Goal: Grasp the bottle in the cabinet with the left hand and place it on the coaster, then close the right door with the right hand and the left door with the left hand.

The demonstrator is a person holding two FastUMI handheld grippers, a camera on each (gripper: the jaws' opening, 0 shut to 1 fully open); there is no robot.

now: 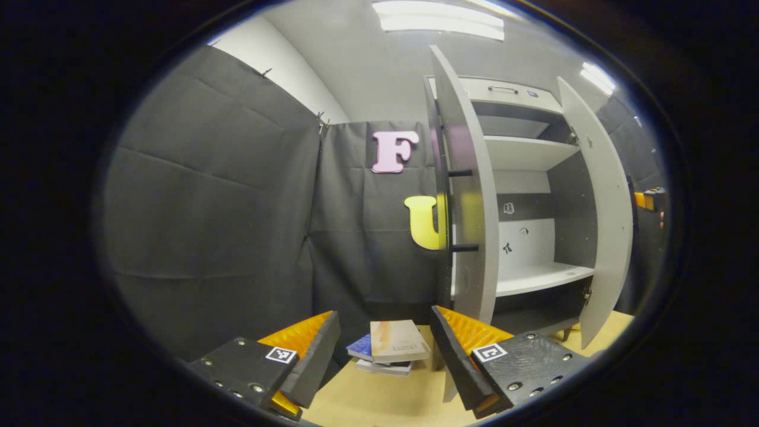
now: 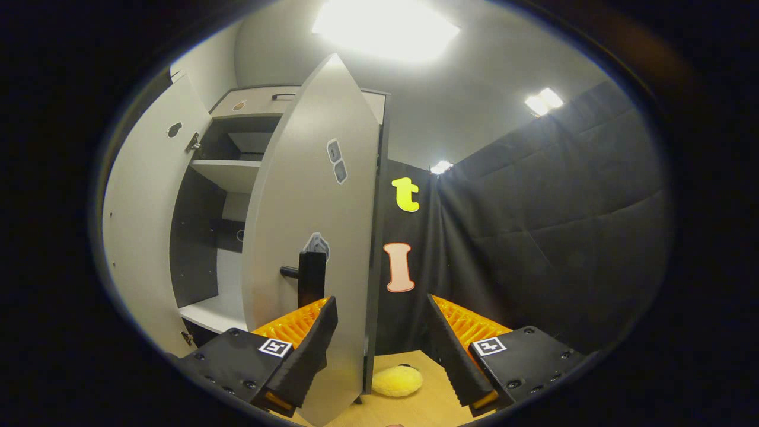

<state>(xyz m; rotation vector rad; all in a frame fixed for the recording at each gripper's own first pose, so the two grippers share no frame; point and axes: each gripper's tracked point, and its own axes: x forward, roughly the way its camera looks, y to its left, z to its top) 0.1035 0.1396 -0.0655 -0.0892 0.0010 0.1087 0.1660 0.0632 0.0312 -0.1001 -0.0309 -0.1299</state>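
Your left gripper (image 1: 382,356) has its fingers spread apart with nothing between them, and it hovers over the tan table (image 1: 391,403). Just ahead of the gap between those fingers lies a small stack of books (image 1: 391,350), flat on the table. Up and to the right of the gripper stands the cabinet (image 1: 528,196), both doors swung open. Its left door (image 1: 468,196) juts edge-on toward you, with a dark bar handle (image 1: 450,207) on its outer face, and that door stands between the gripper and the shelves. The shelves you can see past it look bare; the bottle cannot be made out there. The right door (image 1: 599,219) hangs open farther right.

Your right gripper (image 2: 379,356) is likewise spread wide and grips nothing. Its left finger sits close against the cabinet's right door (image 2: 314,237), right by that door's dark handle (image 2: 310,270); whether it touches the door you cannot tell. Left of that door you look into the cabinet's open shelving (image 2: 228,172), with the far door (image 2: 142,225) beyond. Low between the fingers, on the table, a fluffy yellow round pad (image 2: 396,381) lies just past the door's lower edge. To the right hangs the dark cloth wall (image 2: 551,237).
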